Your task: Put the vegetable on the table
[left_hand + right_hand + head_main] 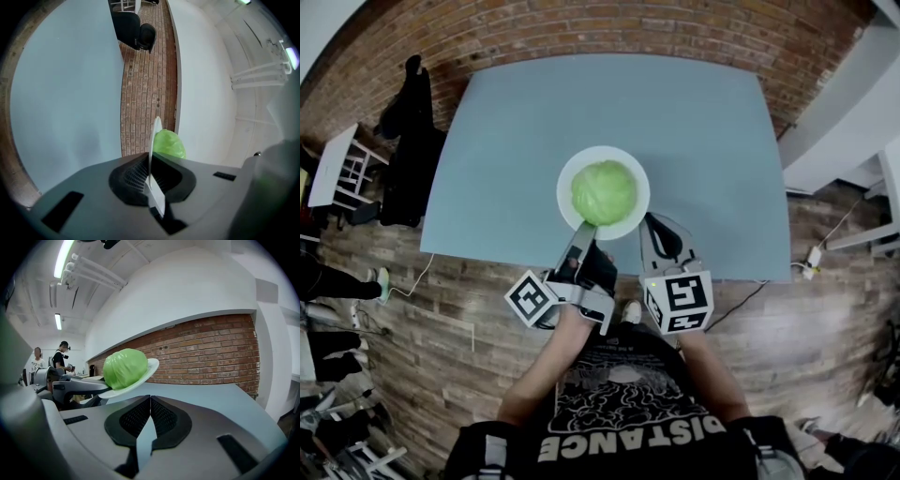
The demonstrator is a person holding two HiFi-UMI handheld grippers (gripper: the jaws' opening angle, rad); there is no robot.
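A round green cabbage [604,191] lies on a white plate [570,178] over the near middle of the blue-grey table [506,141]. My left gripper [584,228] is shut on the plate's near rim. In the left gripper view the plate [156,129] stands edge-on between the jaws, with the cabbage [169,144] to its right. In the right gripper view the plate [149,366] is held tilted above the table [211,397], the cabbage [124,367] resting on it. My right gripper [652,225] is beside the plate at the table's front edge, shut and empty [150,399].
The table's far edge meets a brick wall [206,352]. Black chairs [408,131] and a white rack [337,164] stand to the left. White furniture [844,122] and a floor cable with a socket [811,256] are on the right. People [58,359] stand far off.
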